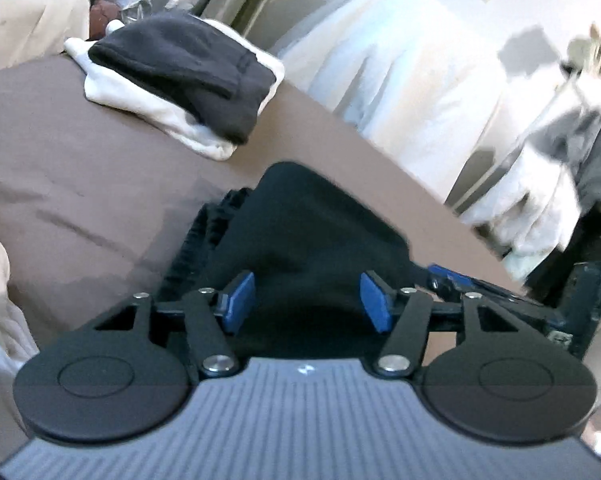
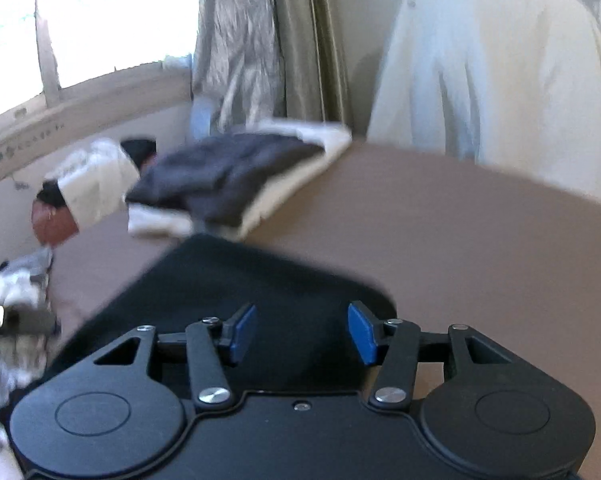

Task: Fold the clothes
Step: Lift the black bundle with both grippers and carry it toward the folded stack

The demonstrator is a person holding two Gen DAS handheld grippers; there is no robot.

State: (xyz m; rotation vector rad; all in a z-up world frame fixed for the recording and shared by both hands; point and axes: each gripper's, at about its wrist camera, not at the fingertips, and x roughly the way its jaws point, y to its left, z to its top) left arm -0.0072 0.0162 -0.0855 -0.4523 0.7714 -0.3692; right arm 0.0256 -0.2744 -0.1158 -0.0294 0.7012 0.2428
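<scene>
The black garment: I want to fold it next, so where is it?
The black garment lies on the brown surface directly under both open tongs, nearer than the folded grey-on-white stack.

A folded black fabric garment (image 1: pixel 320 232) lies on the brown cloth-covered table (image 1: pixel 80 168), just ahead of both grippers. Behind it and to the left, a folded dark grey garment (image 1: pixel 188 72) rests on a folded white garment (image 1: pixel 148 108). Beyond the table's far edge hangs a white fabric sheet (image 2: pixel 488 80).

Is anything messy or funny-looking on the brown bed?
A bit. The folded pile is crooked: the dark grey piece sits skewed, with the white one poking out underneath. The black garment in front lies rumpled. Nothing looks spilled or torn.
</scene>
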